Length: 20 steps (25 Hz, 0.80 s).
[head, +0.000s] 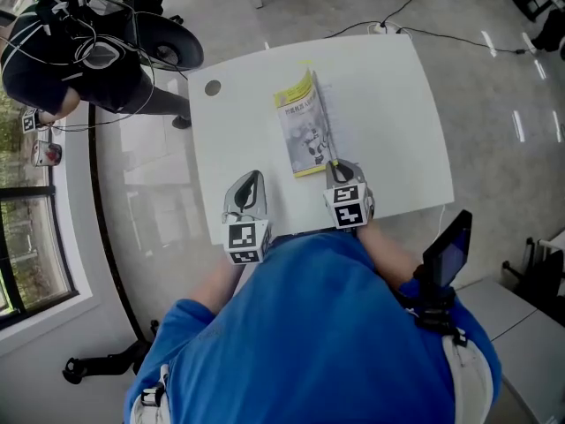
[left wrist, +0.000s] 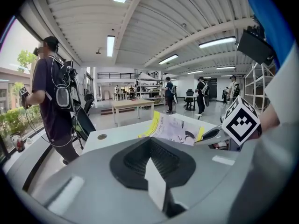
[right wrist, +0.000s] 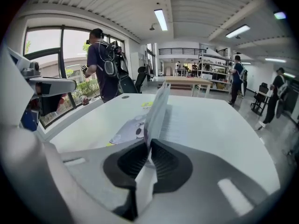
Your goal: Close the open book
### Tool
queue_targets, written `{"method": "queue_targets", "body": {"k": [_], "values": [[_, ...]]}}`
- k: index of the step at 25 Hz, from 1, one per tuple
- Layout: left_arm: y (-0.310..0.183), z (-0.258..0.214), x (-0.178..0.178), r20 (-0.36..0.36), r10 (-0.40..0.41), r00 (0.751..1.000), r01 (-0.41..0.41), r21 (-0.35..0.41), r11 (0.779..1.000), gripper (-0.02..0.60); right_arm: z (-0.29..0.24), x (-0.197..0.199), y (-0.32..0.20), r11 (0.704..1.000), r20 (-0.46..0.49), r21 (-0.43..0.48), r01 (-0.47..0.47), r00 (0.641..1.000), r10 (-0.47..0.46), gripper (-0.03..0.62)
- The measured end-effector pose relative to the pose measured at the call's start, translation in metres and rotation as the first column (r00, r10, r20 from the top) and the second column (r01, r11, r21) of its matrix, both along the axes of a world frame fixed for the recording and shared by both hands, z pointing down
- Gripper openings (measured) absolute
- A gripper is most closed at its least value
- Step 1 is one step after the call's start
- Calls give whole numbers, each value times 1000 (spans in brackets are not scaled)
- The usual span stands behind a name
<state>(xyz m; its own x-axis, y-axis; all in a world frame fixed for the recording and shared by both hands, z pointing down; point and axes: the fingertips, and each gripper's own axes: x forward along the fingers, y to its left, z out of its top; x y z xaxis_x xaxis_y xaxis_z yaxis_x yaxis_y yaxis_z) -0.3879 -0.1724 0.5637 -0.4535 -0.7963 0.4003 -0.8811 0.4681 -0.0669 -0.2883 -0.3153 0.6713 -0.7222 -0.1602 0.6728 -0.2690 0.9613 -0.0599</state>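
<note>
The book lies open on the white table, its yellow-edged cover flat and a leaf of pages standing upright on edge above it. My right gripper is at the book's near corner, shut on the bottom edge of that standing leaf; in the right gripper view the paper runs straight into the closed jaws. My left gripper hovers over the table's front edge, left of the book and apart from it, shut with nothing in it. From the left gripper view the book is ahead to the right.
A person in dark clothes with cabled gear stands off the table's far left corner. A round grommet sits in the tabletop there. Cables run over the floor behind the table. A black device hangs at my right hip.
</note>
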Motion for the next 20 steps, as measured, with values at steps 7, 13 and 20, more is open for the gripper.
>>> {"method": "queue_targets", "body": {"k": [7,13,20], "values": [[0,-25,27,14,-22,1000,22,-6,1000,6,-3,31,-21,993,-34,-88,-78,997,75,44],[0,-21,26,14,-31,999,31,-7,999,6,12,40,-39,968,-65,-189,-167,985,157,84],[-6,-16,23,9,-21,1000,21,3,1000,7,18,48,-46,936,-62,-265,-231,973,223,119]]}}
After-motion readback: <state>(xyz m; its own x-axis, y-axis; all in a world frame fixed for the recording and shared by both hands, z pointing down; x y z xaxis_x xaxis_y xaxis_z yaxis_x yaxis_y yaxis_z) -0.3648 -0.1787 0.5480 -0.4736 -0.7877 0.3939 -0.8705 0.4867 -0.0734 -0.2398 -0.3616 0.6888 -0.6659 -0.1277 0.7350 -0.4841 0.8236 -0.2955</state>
